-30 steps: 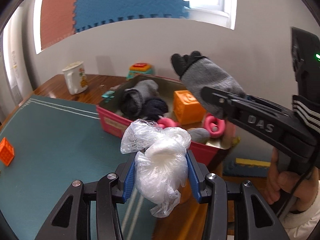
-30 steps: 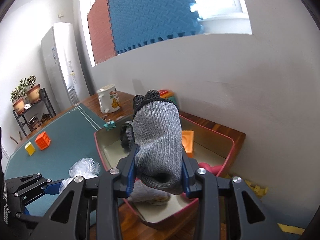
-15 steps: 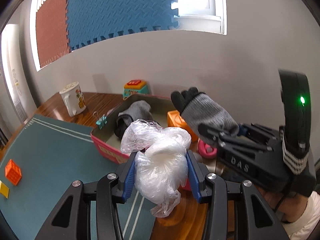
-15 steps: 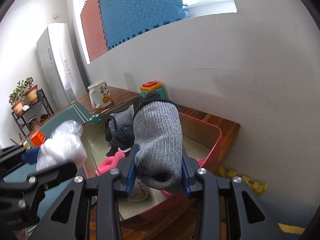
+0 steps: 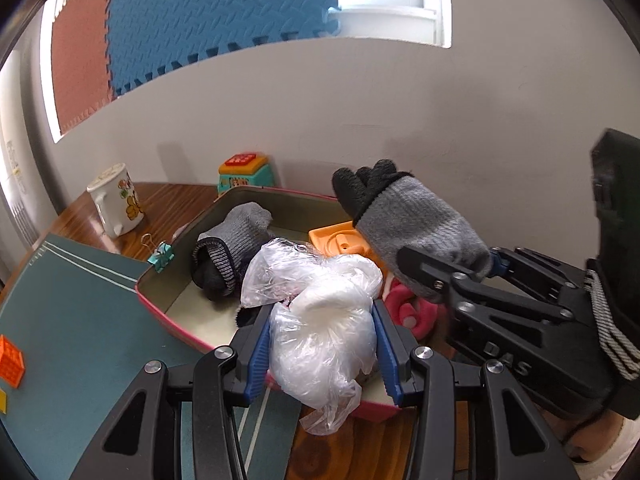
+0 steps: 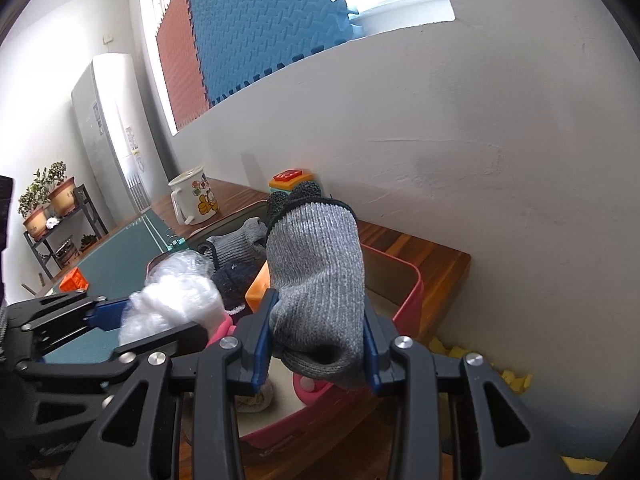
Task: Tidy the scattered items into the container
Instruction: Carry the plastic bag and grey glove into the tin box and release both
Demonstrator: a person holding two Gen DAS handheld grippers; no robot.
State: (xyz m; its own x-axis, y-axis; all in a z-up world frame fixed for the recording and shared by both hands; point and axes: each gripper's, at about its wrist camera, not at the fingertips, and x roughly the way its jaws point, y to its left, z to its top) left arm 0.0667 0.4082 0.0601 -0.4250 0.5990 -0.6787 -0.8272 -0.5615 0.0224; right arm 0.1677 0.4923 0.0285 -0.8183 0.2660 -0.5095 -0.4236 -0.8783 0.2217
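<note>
My left gripper (image 5: 322, 344) is shut on a crumpled clear plastic bag (image 5: 320, 320) and holds it above the near rim of the pink container (image 5: 160, 304). My right gripper (image 6: 318, 344) is shut on a grey glove with black fingertips (image 6: 316, 276), held above the container's (image 6: 408, 300) right part. The glove also shows in the left wrist view (image 5: 416, 224), and the bag in the right wrist view (image 6: 176, 300). Inside the container lie a grey sock (image 5: 236, 236), an orange block (image 5: 340, 240) and a pink toy (image 5: 404, 308).
A cartoon mug (image 5: 116, 200), a teal binder clip (image 5: 160, 256) and a colourful toy block (image 5: 244, 172) sit on the wooden table beyond the container. An orange cube (image 5: 10, 364) lies on the green mat at left. The wall stands close behind.
Both grippers have moved forward and are now over the container, still holding the bag and the glove.
</note>
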